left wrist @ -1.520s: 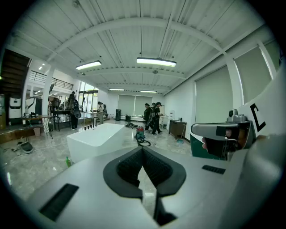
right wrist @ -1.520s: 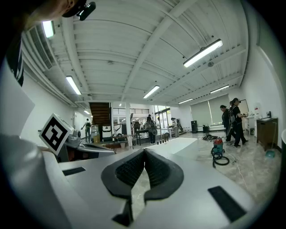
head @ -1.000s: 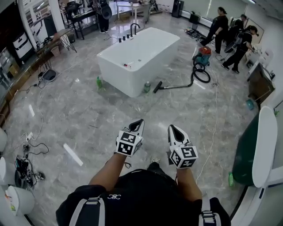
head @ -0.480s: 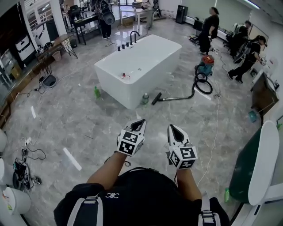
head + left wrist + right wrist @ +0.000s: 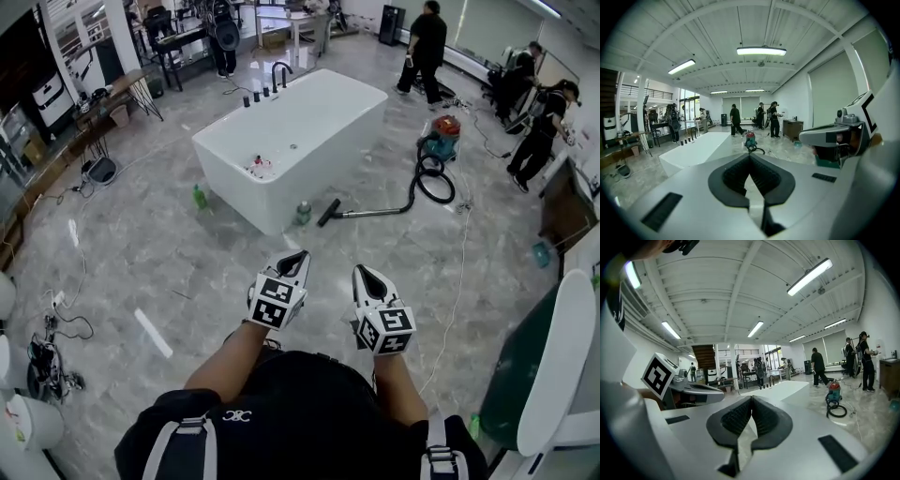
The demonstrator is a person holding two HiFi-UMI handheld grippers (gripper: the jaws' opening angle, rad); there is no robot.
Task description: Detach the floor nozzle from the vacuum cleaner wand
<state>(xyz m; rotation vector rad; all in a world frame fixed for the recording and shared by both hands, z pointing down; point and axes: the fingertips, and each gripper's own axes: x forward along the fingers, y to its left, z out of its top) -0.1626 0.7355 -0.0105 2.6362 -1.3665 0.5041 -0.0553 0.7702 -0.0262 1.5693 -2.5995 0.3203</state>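
Observation:
The vacuum's black floor nozzle (image 5: 328, 212) lies on the marble floor by the bathtub's near corner, joined to a thin wand (image 5: 371, 211). A black hose (image 5: 432, 179) coils from the wand to the teal and red canister (image 5: 444, 132). My left gripper (image 5: 298, 257) and right gripper (image 5: 364, 273) are held side by side in front of my chest, both shut and empty, well short of the nozzle. The left gripper view shows its shut jaws (image 5: 750, 157) and the canister (image 5: 750, 138) far off. In the right gripper view the jaws (image 5: 752, 398) are also shut, with the canister (image 5: 834, 392) at the right.
A white bathtub (image 5: 334, 111) stands ahead, with green bottles (image 5: 199, 196) (image 5: 303, 213) at its base. A thin cord (image 5: 457, 272) runs along the floor on the right. Cables (image 5: 54, 349) lie at left, a green and white object (image 5: 551, 356) at right. People stand at the back.
I have walked forward: the bathtub, nozzle and vacuum sit nearer and lower in the head view. Both grippers stay shut and side by side. A person at the back has walked left.

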